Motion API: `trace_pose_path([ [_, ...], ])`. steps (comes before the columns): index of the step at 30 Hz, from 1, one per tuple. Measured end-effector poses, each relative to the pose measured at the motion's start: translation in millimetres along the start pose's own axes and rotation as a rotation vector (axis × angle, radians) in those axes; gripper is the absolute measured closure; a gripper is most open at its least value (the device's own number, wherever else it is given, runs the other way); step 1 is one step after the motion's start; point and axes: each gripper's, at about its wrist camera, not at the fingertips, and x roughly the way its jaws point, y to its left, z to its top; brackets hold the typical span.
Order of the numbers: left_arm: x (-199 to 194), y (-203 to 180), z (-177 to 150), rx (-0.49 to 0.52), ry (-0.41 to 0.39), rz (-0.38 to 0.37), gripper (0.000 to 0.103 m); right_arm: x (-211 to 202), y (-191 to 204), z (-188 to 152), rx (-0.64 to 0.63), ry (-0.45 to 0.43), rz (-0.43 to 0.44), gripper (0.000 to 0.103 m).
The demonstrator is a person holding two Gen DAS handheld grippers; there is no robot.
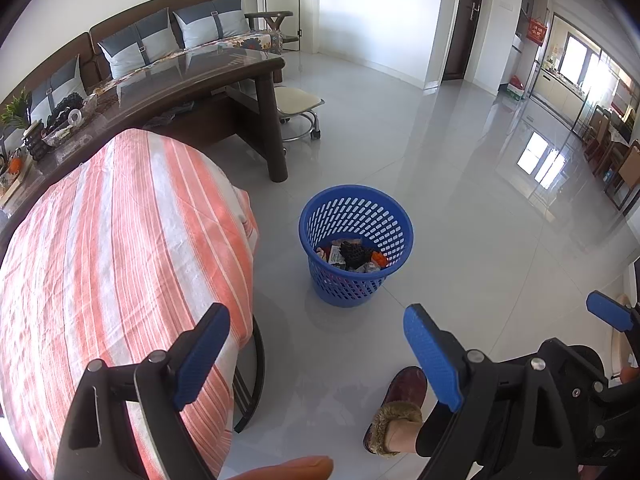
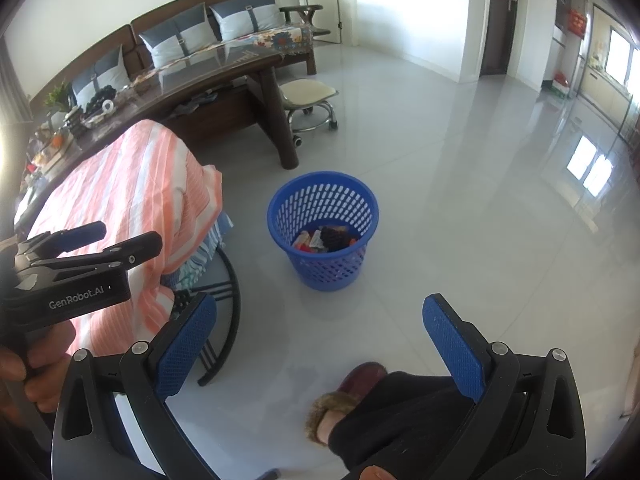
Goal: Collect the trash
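Trash sits in the blue bin (image 1: pixel 356 246).
We hold our left gripper (image 1: pixel 316 356) and right gripper (image 2: pixel 320 350) wide open and empty; the floor (image 1: pixel 460 208) looks clean, maybe.

Left gripper (image 1: pixel 316 354): black plastic frame, slotted arms, silver screw heads, blue textured pads (image 1: pixel 434 360). Right gripper (image 2: pixel 320 350): same build. White "GenRobot.AI" lettering on housing. Person wears dark-red fur-trimmed slipper (image 1: pixel 394 416), black trouser leg (image 2: pixel 400 412).
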Motion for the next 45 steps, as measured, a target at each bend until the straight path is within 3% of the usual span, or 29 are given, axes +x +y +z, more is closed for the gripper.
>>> trace_pose_path([
  [45,6.5,-2.4,-1.8,0.009,0.01,-0.006,0.013,6.9,-6.8,-0.8,0.014,0.018,0.003,0.0],
])
